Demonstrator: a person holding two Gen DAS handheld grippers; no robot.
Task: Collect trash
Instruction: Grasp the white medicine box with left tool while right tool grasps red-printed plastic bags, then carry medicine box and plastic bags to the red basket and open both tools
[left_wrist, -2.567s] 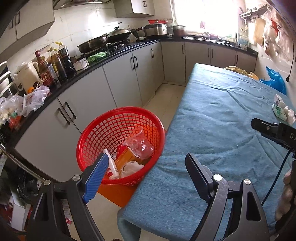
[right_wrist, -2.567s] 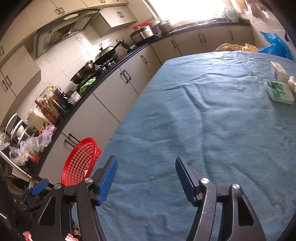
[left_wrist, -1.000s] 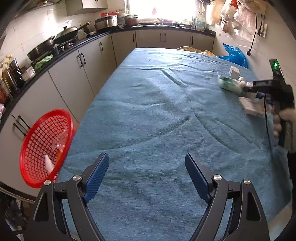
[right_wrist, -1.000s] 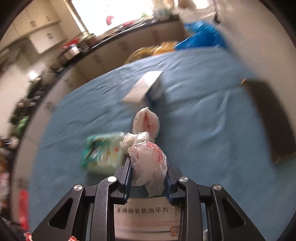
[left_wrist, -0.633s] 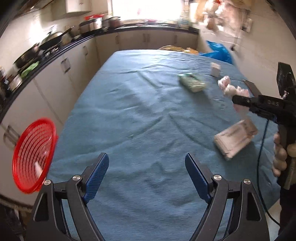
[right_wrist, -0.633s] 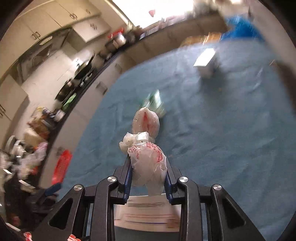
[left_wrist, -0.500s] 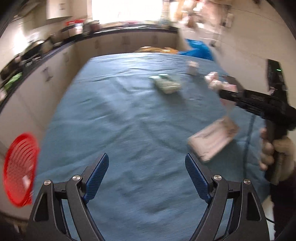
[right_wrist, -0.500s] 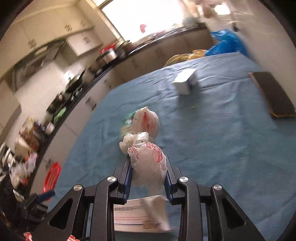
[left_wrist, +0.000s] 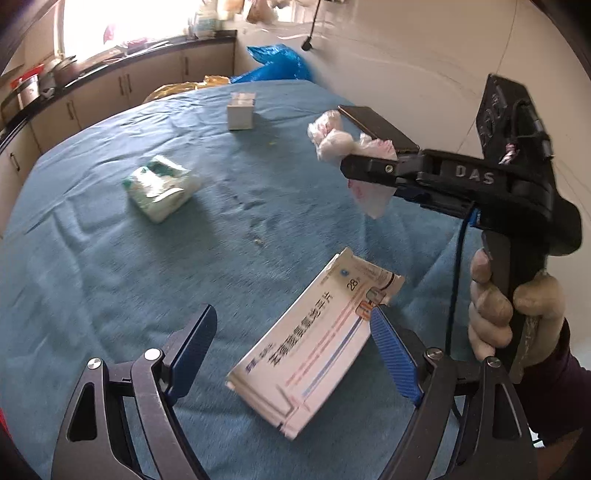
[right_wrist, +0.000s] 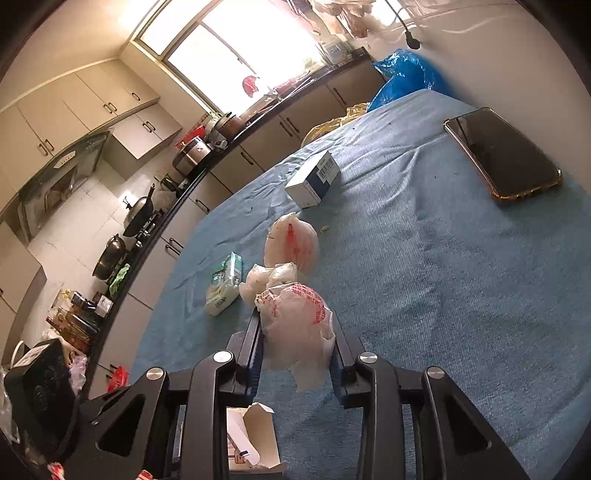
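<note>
My right gripper (right_wrist: 297, 343) is shut on a crumpled white plastic bag with red print (right_wrist: 295, 314) and holds it above the blue-cloth table (right_wrist: 424, 295); it also shows in the left wrist view (left_wrist: 369, 166). My left gripper (left_wrist: 295, 347) is open, its fingers either side of a flat white medicine box (left_wrist: 314, 343) lying on the cloth. A green tissue pack (left_wrist: 159, 186) and a small white carton (left_wrist: 241, 110) lie farther off. The red basket (right_wrist: 118, 376) shows small beside the table's far left edge.
A black phone (right_wrist: 502, 155) lies on the table near the wall. A blue plastic bag (right_wrist: 402, 77) and a yellow bag (left_wrist: 177, 88) sit at the table's far end. Kitchen counter with pots runs along the left.
My left gripper swung from the basket to the right and closed in on the medicine box. My right gripper closed on the plastic bag and lifted it off the table.
</note>
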